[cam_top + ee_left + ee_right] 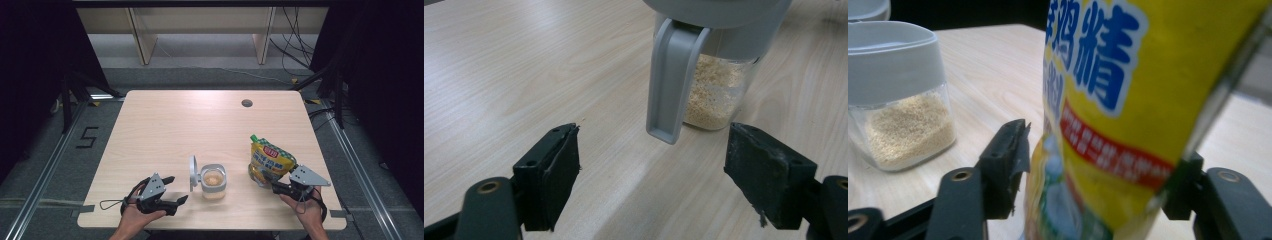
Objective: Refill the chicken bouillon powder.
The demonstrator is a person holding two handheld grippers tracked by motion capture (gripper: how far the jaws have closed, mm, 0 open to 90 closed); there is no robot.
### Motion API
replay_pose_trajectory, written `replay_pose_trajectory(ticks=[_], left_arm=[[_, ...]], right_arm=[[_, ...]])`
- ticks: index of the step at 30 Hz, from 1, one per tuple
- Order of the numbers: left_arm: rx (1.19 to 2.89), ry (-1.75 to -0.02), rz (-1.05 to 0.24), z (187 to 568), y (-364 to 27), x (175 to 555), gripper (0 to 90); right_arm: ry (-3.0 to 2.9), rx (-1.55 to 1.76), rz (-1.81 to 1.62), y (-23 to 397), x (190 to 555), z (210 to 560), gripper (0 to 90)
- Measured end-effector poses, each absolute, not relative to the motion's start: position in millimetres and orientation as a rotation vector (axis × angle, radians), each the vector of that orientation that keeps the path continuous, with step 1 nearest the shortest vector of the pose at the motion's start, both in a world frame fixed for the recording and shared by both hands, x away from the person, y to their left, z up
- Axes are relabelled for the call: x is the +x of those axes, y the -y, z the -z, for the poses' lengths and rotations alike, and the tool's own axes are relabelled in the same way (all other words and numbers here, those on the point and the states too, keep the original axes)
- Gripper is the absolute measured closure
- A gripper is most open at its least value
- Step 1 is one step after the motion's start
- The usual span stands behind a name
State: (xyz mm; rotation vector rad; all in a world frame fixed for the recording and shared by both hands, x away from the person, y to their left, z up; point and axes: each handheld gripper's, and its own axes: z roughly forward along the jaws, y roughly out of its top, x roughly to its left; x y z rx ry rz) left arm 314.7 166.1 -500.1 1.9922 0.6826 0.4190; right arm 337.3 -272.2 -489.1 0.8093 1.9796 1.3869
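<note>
The yellow bag (270,161) stands up on the table (175,125), near the right front edge. It has blue letters and a red strip on it, and a green tip at the top. In the right gripper view the bag (1128,100) sits between the two black jaws. The left jaw has a small gap next to the bag. The right jaw is at the bag's edge, and I cannot tell if it touches. So the right gripper (285,186) has its jaws apart around the bag, not squeezing it.

Left of the bag, well apart from it, stands a clear jar (214,182) with a grey rim. Pale yellow grains fill the lower part of it. Its grey lid (193,173) is flipped open and stands up on the jar's left side.

The left gripper (176,192) is near the front edge, left of the jar. Its jaws are wide apart with nothing between them. They point at the jar (719,80), just short of it.
</note>
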Motion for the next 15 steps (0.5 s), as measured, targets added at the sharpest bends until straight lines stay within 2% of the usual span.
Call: replay_pose_trajectory(ticks=[15], left_arm=[[1.964,-0.709,-0.401,498.9,-166.6,315.5,21.4]], right_arm=[[-1.946,1.04,-1.354,278.7,294.4,476.2,33.5]])
